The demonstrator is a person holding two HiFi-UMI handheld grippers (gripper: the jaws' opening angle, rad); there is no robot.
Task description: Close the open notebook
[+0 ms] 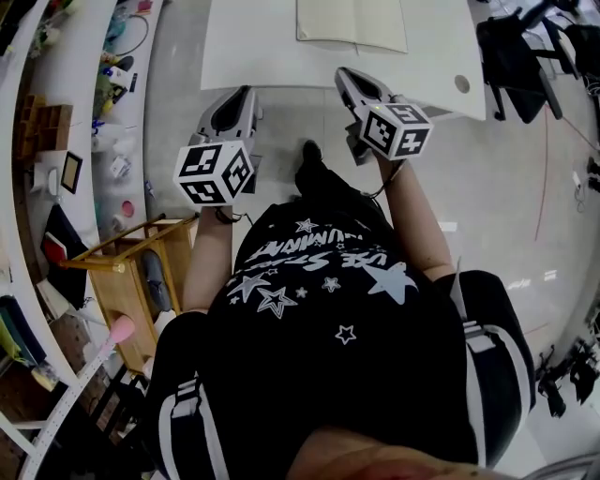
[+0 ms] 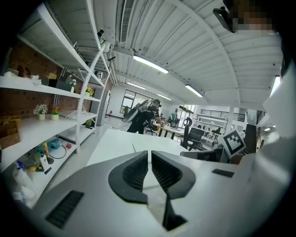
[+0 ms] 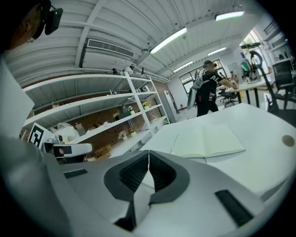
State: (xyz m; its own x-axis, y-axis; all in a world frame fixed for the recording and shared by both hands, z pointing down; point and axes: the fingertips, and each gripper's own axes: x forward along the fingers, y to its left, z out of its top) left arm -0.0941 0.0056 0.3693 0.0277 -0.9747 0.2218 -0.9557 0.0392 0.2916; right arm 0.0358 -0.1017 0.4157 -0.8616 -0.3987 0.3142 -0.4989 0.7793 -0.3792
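The open notebook (image 1: 352, 23) lies flat with pale blank pages on the white table (image 1: 253, 47), at the far middle of the head view. In the right gripper view the notebook (image 3: 208, 140) lies just ahead of the jaws and to their right. My left gripper (image 1: 246, 94) hovers at the table's near edge, left of the notebook, shut on nothing. My right gripper (image 1: 345, 77) is over the near edge just below the notebook, also shut and empty. Both stay apart from the notebook. Seen from their own cameras, the left gripper (image 2: 149, 152) and right gripper (image 3: 149, 152) have their jaws pressed together.
White shelves (image 1: 56, 112) with small items run along the left. A wooden stand (image 1: 131, 267) sits at my left side. A black chair (image 1: 516, 56) stands right of the table. The table has a round cable hole (image 1: 462, 82). A person (image 3: 208, 88) stands at far desks.
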